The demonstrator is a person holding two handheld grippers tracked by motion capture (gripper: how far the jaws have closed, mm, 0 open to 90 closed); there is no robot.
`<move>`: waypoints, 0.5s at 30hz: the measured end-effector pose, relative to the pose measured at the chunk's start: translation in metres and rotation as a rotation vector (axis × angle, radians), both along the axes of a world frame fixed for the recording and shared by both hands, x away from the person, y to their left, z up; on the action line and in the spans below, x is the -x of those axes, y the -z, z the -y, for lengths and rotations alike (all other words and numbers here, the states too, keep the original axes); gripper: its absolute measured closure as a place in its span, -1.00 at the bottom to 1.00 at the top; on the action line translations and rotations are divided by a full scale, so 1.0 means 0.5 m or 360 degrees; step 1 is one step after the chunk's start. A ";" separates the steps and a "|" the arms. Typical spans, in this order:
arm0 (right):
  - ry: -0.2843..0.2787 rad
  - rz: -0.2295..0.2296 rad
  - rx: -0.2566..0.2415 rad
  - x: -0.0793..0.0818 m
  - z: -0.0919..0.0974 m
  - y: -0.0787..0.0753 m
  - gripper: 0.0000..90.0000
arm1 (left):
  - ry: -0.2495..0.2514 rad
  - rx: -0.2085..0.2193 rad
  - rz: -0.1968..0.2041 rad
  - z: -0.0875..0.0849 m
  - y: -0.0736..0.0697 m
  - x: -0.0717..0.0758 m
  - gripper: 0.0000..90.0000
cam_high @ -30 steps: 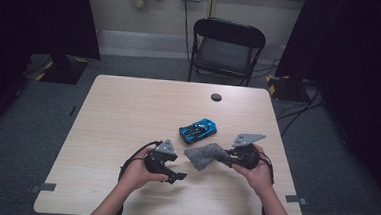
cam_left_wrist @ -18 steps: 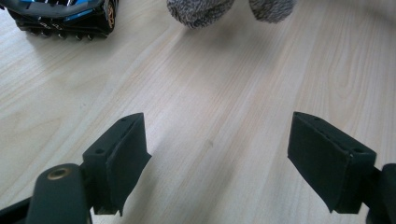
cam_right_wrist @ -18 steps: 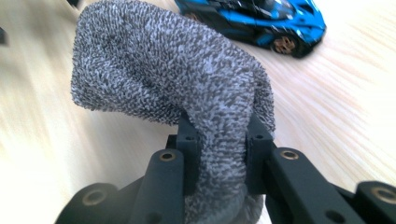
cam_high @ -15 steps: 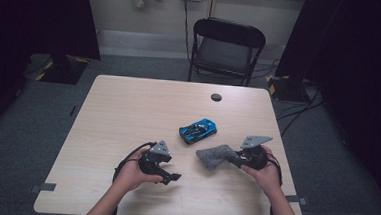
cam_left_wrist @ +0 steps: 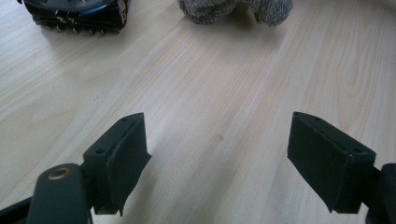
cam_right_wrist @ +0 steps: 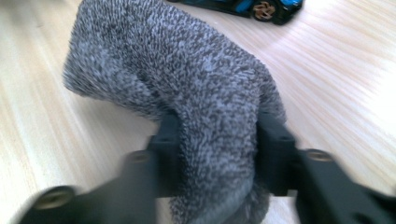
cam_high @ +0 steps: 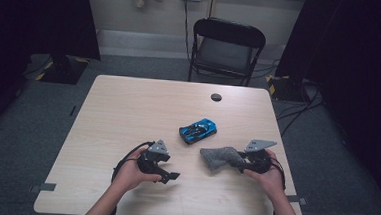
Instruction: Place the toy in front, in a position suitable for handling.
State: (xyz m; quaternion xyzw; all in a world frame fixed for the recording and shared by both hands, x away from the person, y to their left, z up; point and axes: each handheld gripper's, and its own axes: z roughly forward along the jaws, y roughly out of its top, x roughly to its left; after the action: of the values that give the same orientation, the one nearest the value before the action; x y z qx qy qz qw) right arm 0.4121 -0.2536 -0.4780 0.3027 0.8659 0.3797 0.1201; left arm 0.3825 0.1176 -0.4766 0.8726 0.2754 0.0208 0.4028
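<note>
A grey knitted sock (cam_high: pixel 218 157) lies on the wooden table (cam_high: pixel 128 113), in front of a blue toy car (cam_high: pixel 197 130). My right gripper (cam_high: pixel 239 163) holds the sock's right end. In the right gripper view the sock (cam_right_wrist: pixel 177 70) fills the gap and touches both pads of the gripper (cam_right_wrist: pixel 217 154); the jaws have just been opening. My left gripper (cam_high: pixel 171 176) rests on the table to the left, open with nothing between its fingers (cam_left_wrist: pixel 116 158). From the left gripper (cam_left_wrist: pixel 217 154) the car (cam_left_wrist: pixel 77 14) and sock (cam_left_wrist: pixel 233 9) lie farther off.
A small black round object (cam_high: pixel 216 97) sits near the table's far edge. A black folding chair (cam_high: pixel 227 49) stands behind the table. Bare tabletop stretches across the left and far parts. The toy car (cam_right_wrist: pixel 243 5) is just beyond the sock.
My right gripper moved right and down, bringing the sock away from the left gripper and onto the table. The left gripper stayed about where it was.
</note>
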 end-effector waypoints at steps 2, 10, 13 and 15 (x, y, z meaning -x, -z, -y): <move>0.0037 -0.0009 -0.0051 0.002 0.002 -0.004 -0.17 | -0.0001 -0.0003 -0.0005 -0.001 0.002 0.000 -0.56; -0.0010 0.0060 -0.0055 0.007 -0.008 -0.030 -0.46 | 0.0006 0.0001 -0.0004 -0.001 0.005 0.004 -0.56; -0.0102 0.0091 -0.0030 0.001 -0.033 -0.038 -0.49 | 0.0003 0.0013 -0.0008 -0.001 0.005 0.003 -0.56; -0.0137 0.0091 -0.0027 -0.003 -0.042 -0.036 -0.50 | 0.0006 0.0017 -0.0009 0.000 0.005 0.003 -0.56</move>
State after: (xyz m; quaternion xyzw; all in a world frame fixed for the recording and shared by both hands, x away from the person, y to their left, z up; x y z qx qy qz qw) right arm 0.4137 -0.2328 -0.4598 0.2553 0.8711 0.4002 0.1257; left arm 0.3810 0.1178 -0.4794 0.8710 0.2751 0.0162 0.4067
